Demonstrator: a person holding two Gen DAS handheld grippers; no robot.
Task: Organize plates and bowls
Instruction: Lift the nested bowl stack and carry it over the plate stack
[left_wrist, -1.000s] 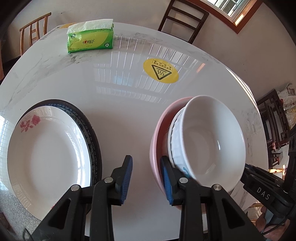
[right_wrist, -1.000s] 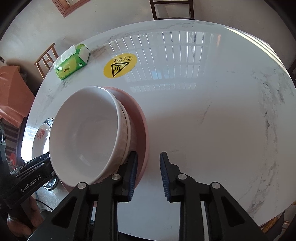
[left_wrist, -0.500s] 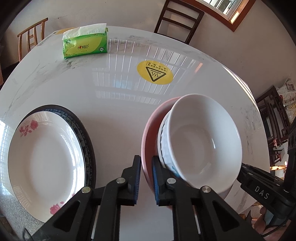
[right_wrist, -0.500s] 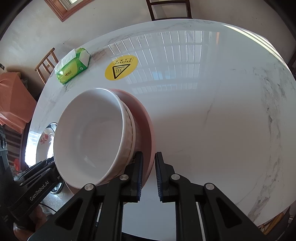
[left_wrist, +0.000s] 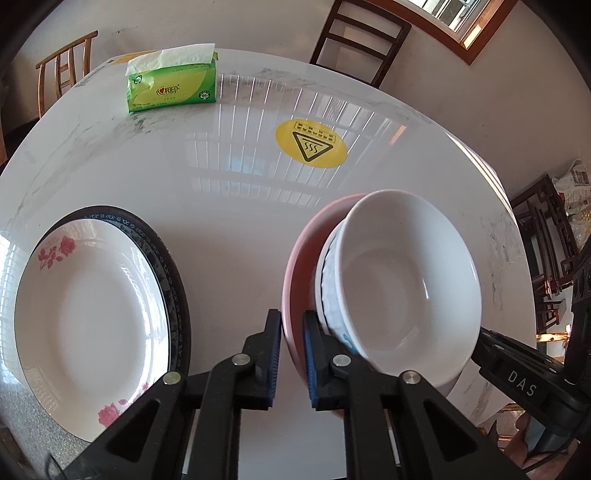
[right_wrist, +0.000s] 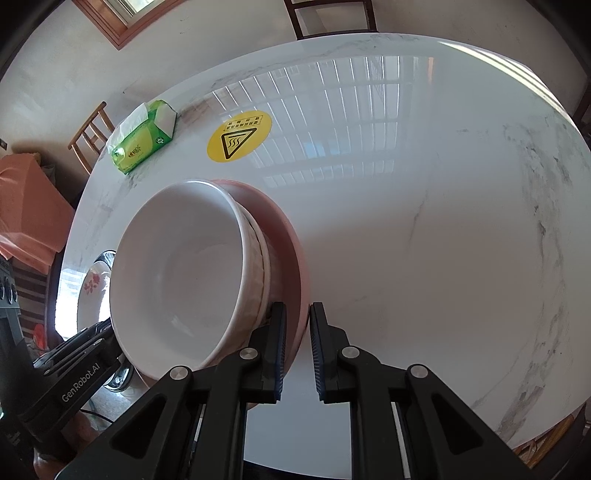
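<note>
Left gripper and right gripper each clamp opposite rims of the pink round plate, rim pinched between blue pads. Stacked white ceramic bowls sit on it. White floral plate on dark-rimmed plate at 9 o'clock. Glossy white marble round table; green tissue pack at 11 o'clock, yellow warning sticker at 12; wooden chairs beyond.

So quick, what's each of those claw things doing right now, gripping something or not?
Left gripper: closed on the pink bowl's rim.
Right gripper: closed on the same pink bowl's opposite rim.
</note>
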